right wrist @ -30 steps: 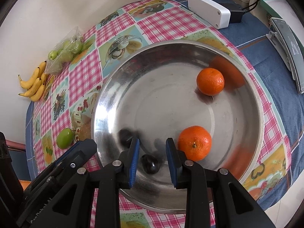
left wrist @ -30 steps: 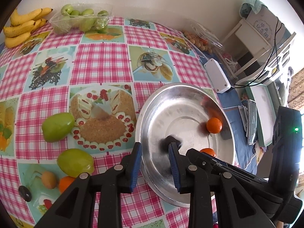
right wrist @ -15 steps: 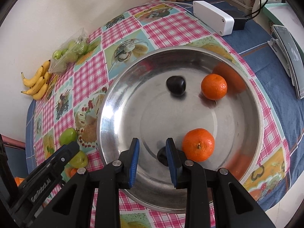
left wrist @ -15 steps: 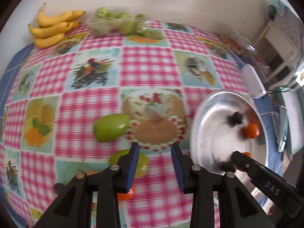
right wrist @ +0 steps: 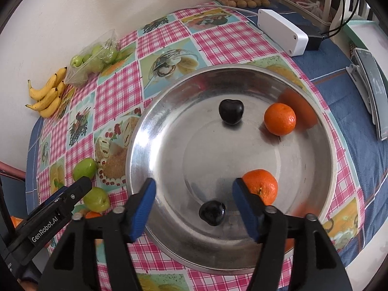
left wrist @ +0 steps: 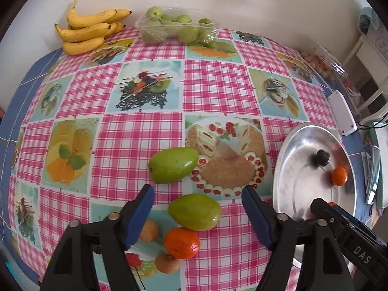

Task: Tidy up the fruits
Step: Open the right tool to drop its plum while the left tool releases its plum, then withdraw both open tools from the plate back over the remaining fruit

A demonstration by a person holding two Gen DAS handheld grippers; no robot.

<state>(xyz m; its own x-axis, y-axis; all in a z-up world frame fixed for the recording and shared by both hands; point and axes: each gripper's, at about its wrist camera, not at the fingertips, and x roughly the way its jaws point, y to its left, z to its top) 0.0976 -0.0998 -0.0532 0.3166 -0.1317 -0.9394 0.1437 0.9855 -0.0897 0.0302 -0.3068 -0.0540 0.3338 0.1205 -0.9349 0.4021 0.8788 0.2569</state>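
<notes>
A steel bowl (right wrist: 315,194) holds two oranges (right wrist: 280,118) (right wrist: 263,184) and two dark plums (right wrist: 231,111) (right wrist: 213,212). My right gripper (right wrist: 194,203) is open and empty above the near plum. My left gripper (left wrist: 197,218) is open and empty over a green mango (left wrist: 195,211). A second green mango (left wrist: 173,165) lies just beyond it. An orange (left wrist: 181,242) and two small brown fruits (left wrist: 149,230) (left wrist: 167,263) lie near the left fingers. The bowl shows at the right of the left wrist view (left wrist: 281,177).
Bananas (left wrist: 87,32) and a bag of green fruits (left wrist: 177,29) sit at the table's far edge. A white box (right wrist: 281,31), a black adapter (right wrist: 314,40) and a tray of small brown fruits (right wrist: 245,0) lie beyond the bowl. A checked cloth (left wrist: 213,87) covers the table.
Both grippers have opened wide. The left gripper moved left from the bowl to the green mangoes. The right gripper let go of a plum, which now lies in the bowl.
</notes>
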